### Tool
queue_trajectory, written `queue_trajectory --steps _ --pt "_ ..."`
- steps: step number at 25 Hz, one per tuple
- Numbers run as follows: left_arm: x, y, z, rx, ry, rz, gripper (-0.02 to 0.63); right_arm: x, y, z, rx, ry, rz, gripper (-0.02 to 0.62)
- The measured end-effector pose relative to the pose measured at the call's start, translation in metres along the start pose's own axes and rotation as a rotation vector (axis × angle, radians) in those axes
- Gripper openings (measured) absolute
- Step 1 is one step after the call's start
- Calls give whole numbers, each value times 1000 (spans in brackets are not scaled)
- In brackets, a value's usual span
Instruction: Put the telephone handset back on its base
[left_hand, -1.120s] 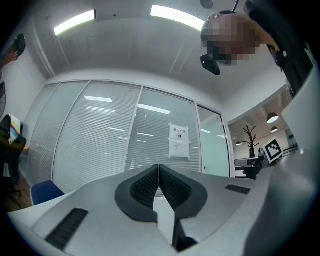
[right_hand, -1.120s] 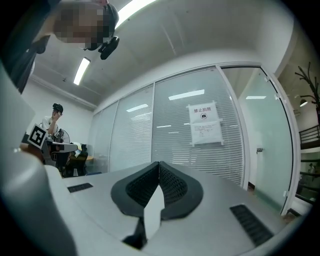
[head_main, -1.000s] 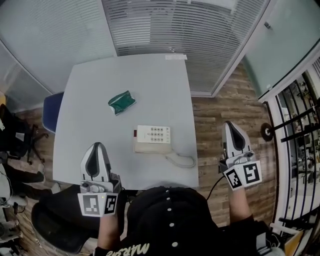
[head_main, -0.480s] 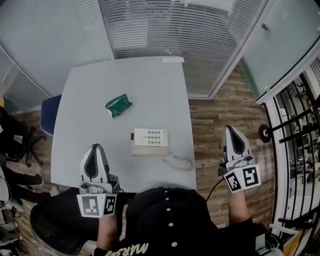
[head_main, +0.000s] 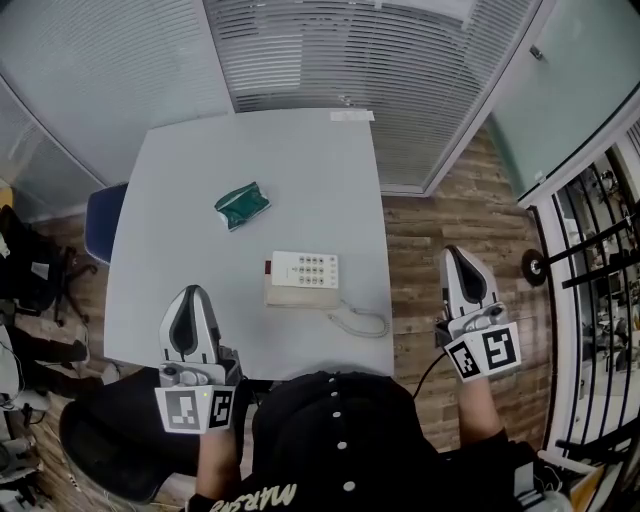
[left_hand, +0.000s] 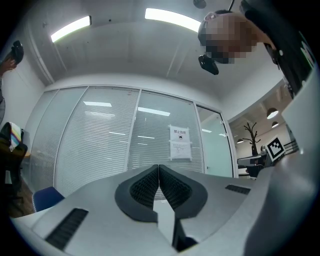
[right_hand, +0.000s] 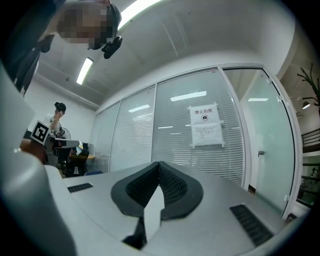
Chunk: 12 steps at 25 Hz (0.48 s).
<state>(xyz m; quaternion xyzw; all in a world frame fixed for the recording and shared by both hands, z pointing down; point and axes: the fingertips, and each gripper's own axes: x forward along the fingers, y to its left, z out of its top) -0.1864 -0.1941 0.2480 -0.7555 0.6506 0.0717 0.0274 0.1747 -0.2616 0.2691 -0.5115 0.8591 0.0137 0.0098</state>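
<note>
While the telephone (head_main: 303, 279) sits on the near half of the grey table (head_main: 200, 160), keypad up, its handset (head_main: 298, 297) looks to lie along the side of the base closest to the person, though from up here I can't tell whether it is properly seated. The curly cord (head_main: 358, 321) loops out from the phone's near right corner towards the table edge. Nothing is touching the phone. The left gripper (head_main: 193, 295) hovers over the near left edge of the table, well apart from the phone, jaws pressed together with nothing between them, and its own view shows the pads meeting tip to tip. The right gripper (head_main: 460, 255) is off beyond the table's right side, over the wooden floor (head_main: 420, 240), clenched just the same and empty. Further up the table, to the phone's left, lies a crumpled green packet (head_main: 243, 205). A blue chair (head_main: 100, 222) is tucked in at the table's left side, and a glass wall with blinds (head_main: 330, 50) runs along the far side, with a paper notice (left_hand: 180, 142) stuck on it.
</note>
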Motion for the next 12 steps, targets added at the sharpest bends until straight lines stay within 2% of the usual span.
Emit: queue_trajectory --steps 12 --pt "-10 -1 3 9 0 26 17 12 12 3 -2 -15 69 29"
